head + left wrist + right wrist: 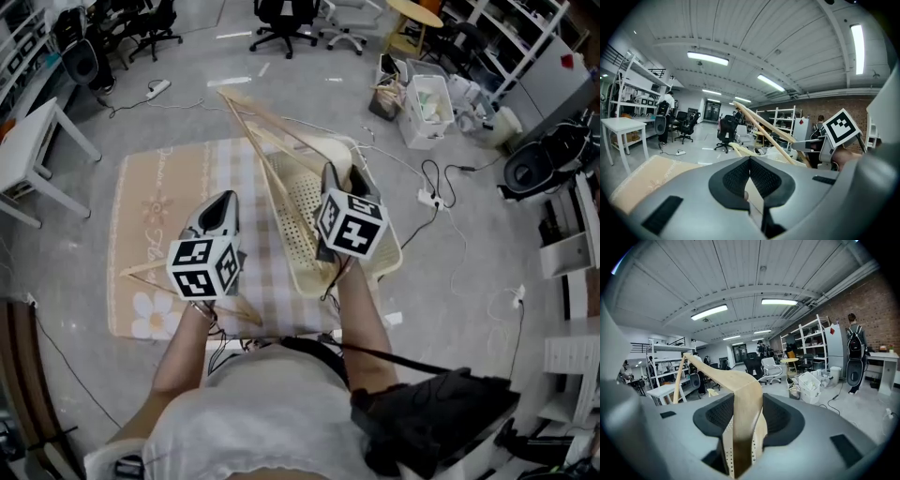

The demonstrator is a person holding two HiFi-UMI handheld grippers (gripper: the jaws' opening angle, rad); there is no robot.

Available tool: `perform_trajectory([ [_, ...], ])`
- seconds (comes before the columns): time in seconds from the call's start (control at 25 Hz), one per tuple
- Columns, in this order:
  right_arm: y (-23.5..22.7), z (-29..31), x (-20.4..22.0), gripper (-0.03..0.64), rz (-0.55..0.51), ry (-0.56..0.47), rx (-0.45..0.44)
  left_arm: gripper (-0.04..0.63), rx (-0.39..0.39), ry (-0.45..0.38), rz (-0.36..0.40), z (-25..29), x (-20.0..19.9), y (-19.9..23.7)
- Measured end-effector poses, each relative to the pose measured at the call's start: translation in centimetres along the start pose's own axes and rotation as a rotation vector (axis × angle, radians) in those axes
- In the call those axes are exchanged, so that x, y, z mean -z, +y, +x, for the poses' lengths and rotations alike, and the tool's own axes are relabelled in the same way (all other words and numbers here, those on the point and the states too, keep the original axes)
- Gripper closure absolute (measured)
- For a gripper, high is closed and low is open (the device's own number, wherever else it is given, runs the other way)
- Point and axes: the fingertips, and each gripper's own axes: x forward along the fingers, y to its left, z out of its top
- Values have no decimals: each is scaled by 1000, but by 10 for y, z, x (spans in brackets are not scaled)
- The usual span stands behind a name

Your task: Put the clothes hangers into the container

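Observation:
My right gripper [345, 176] [743, 414] is shut on a pale wooden hanger [272, 141] [737, 380]. The hanger's long arm slants up and away to the left over the cream perforated basket [386, 258]. Other wooden hangers stand in that basket. My left gripper [223, 200] [750, 161] hovers over the mat to the left of the basket. Its pads meet at the tips with a pale strip of wood [756, 199] wedged between them. In the head view, the bars of a second hanger [148, 270] stick out from under that gripper.
A peach patterned mat [150, 187] lies under the basket. A white table [37, 141] stands at the left. White crates [427, 108], cables and a power strip [431, 199] lie to the right. Office chairs [281, 19] stand at the back.

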Motion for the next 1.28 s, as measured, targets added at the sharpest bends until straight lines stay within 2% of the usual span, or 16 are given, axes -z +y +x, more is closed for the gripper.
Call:
perform_trajectory([
  [0.44, -23, 31, 39, 422, -1, 79, -12, 583, -28, 111, -36, 34, 43, -9],
  [0.76, -24, 43, 65, 422, -55, 145, -15, 583, -58, 162, -69, 45, 64, -1],
  [1.28, -29, 52, 87, 420, -103, 186, 10, 583, -56, 189, -84, 55, 83, 5],
])
